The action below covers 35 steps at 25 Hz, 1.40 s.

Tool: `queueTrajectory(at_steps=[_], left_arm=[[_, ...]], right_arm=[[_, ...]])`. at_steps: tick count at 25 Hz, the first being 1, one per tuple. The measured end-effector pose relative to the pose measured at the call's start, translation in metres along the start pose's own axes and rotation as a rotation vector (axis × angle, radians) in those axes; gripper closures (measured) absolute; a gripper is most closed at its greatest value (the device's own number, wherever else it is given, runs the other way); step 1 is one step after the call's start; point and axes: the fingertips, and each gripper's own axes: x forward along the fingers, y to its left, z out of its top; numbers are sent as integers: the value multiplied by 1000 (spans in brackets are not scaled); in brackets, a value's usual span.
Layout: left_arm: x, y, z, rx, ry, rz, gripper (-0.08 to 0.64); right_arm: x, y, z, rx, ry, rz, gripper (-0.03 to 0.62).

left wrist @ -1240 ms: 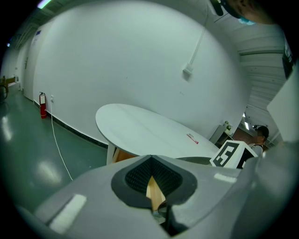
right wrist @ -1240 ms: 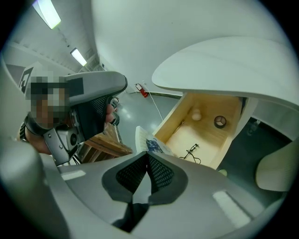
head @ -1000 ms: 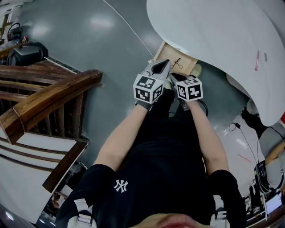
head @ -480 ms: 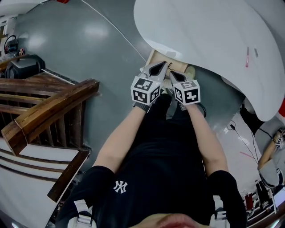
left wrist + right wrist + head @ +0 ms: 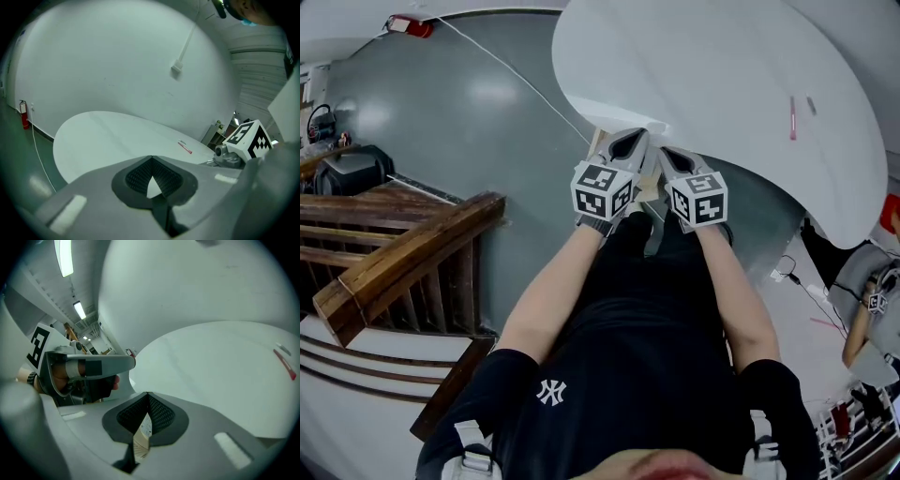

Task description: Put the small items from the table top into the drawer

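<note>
Railing (image 5: pixel 412 246) left, red pen (image 5: pixel 791 118) on table (image 5: pixel 703 75)

Large workshop-like hall; glossy grey floor (image 5: pixel 487 141), ceiling strip lights (image 5: pixel 63 256), red fire extinguisher (image 5: pixel 23 115), trailing white cable (image 5: pixel 516 80)

1. White table (image 5: pixel 703 66) with a rounded outline and a plain, smooth top.
2. Just two small things lie on it, both over toward the right edge: a thin red stick (image 5: pixel 791 117), pen-like, though it's too small to say what it is, and a shorter grey bit (image 5: pixel 811 105) just beside it, on the side nearer the edge. They're not touching.
3. Under the near edge a sliver of pale wooden drawer (image 5: pixel 596 141) peeks out.
4. The rest of the top is bare white.
</note>
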Motion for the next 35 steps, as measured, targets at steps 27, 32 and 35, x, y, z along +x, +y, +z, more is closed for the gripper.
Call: queueTrajectory(at_steps=[27, 32, 35], left_arm=[[153, -147, 72, 105, 14, -262, 560], [183, -164, 73, 112, 41, -277, 560], [200, -171, 72, 115, 56, -284, 560]], right_arm=[[-138, -190, 70, 108, -224, -301, 563], [-155, -237, 69, 125, -214, -373, 544], [-161, -265, 64, 130, -195, -420, 534]])
